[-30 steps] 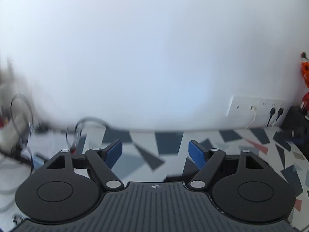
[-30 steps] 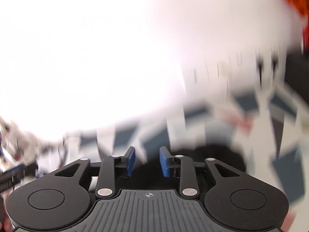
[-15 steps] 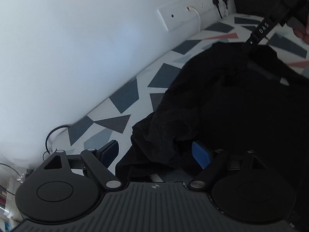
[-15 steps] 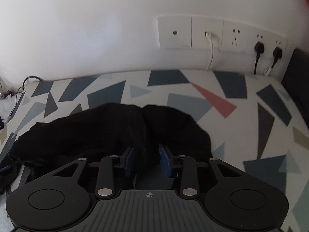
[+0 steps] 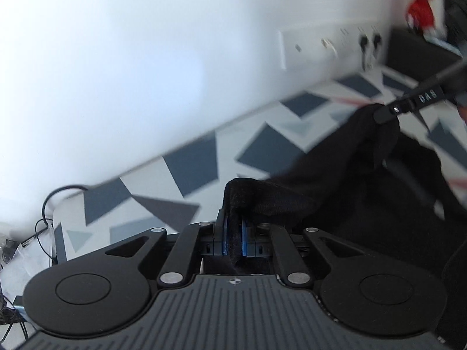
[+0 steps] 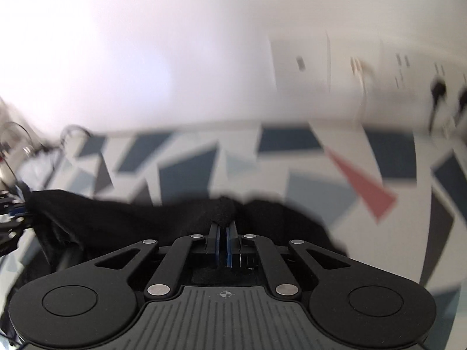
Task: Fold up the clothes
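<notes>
Though both of our claws have a grip on the cloth, the folding itself has hardly begun. The left claw [image 5: 233, 237] is clamped on a bunched edge of the black garment [image 5: 350, 180], a thick wad of fabric pinched between its blue pads [image 5: 224, 239]. The right claw [image 6: 223, 243] has its pads drawn together on another bit of the same garment [image 6: 175, 218], a small dark tuft poking up just past the tips.

From the left claw the cloth stretches ahead and to the right, up to where the right claw [image 5: 408, 105] holds it — a slack, rumpled span between the two. From the right claw the garment runs off to the left, toward the left claw [image 6: 11, 221] at the frame edge, with more of it sagging below. It appears lifted rather than laid flat on the patterned table [image 5: 189, 169], so we judge this to be the pick-up or spread-out stage: no fold is visible, and smoothing and every crease are left to do.

Much is hard to read. Both views are smeared by motion, and the wall sockets [image 6: 364, 70] ahead of the right claw are only streaks. The garment is uniformly black, so we cannot tell what kind it is — nor which edge each claw holds. Its lower part is hidden behind the claw bodies, and we cannot say whether any of it touches the table.
</notes>
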A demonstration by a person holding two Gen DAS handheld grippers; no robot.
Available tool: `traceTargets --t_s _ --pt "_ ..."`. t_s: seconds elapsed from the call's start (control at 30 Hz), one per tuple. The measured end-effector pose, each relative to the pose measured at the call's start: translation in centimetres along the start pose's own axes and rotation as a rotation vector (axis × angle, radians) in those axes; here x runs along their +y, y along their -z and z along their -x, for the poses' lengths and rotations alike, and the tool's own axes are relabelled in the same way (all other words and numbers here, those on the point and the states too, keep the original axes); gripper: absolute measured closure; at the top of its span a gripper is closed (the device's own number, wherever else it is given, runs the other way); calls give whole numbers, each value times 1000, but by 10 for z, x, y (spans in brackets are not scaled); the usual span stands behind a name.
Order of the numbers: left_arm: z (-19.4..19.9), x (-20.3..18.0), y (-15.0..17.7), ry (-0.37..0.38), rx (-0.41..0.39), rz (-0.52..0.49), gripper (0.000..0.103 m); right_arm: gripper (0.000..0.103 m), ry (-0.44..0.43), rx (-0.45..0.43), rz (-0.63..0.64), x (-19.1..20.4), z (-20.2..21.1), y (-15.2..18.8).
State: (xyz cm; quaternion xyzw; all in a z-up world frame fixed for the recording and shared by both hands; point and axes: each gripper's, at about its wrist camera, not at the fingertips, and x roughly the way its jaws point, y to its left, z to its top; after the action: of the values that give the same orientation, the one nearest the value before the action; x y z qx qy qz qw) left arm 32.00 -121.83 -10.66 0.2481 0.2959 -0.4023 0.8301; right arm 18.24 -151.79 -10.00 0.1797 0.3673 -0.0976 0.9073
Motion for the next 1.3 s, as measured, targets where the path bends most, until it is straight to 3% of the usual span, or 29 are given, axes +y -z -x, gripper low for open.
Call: traceTargets --t_s 0.07,0.17,0.2,0.23,0.27,0.3,0.33,0.43,0.53,0.8,1.03,1.07,1.13,1.2,1.23,1.27,1.3 --pt "-15 17 -20 -43 -30 47 94 100 -11 -63 -42 -4 -8 -26" --pt "-58 39 -43 -202 -37 165 87 97 35 -177 -98 -7 -33 -61" --pt "-71 43 -48 -263 -30 189 74 84 75 -211 -111 -8 -46 -69" --pt "-82 45 -52 -328 -16 198 55 74 118 -233 -126 -8 -57 -76" --pt "-88 45 -54 -374 -11 195 45 58 155 -237 -141 -9 -65 -79" --pt "-89 43 -55 -405 -14 182 36 56 171 -230 -154 -11 -71 -80" --pt "-87 41 -53 -409 -20 171 36 57 169 -216 -162 -14 -72 -76" --pt "-70 35 -36 -270 21 168 35 55 145 -167 -177 -25 -65 -55" --pt "-53 23 -10 -143 98 166 34 54 184 -113 -183 -41 -48 -21" --pt "-16 -21 63 49 259 254 34 53 240 6 -352 -72 30 79" --pt "-7 -48 100 49 315 282 36 51 221 115 -356 -44 49 134" --pt "-6 -50 102 53 316 286 40 51 227 129 -337 -39 48 138" --pt "-4 -53 107 63 316 298 69 53 251 157 -286 -30 44 144" --pt "2 -55 110 67 303 291 90 69 275 161 -257 -26 45 146" --pt "4 -56 111 65 301 287 91 77 275 160 -276 -30 47 145" --pt "6 -56 111 59 301 283 93 92 272 156 -306 -37 49 144" --pt "8 -56 112 53 302 280 94 95 273 152 -342 -46 50 142"
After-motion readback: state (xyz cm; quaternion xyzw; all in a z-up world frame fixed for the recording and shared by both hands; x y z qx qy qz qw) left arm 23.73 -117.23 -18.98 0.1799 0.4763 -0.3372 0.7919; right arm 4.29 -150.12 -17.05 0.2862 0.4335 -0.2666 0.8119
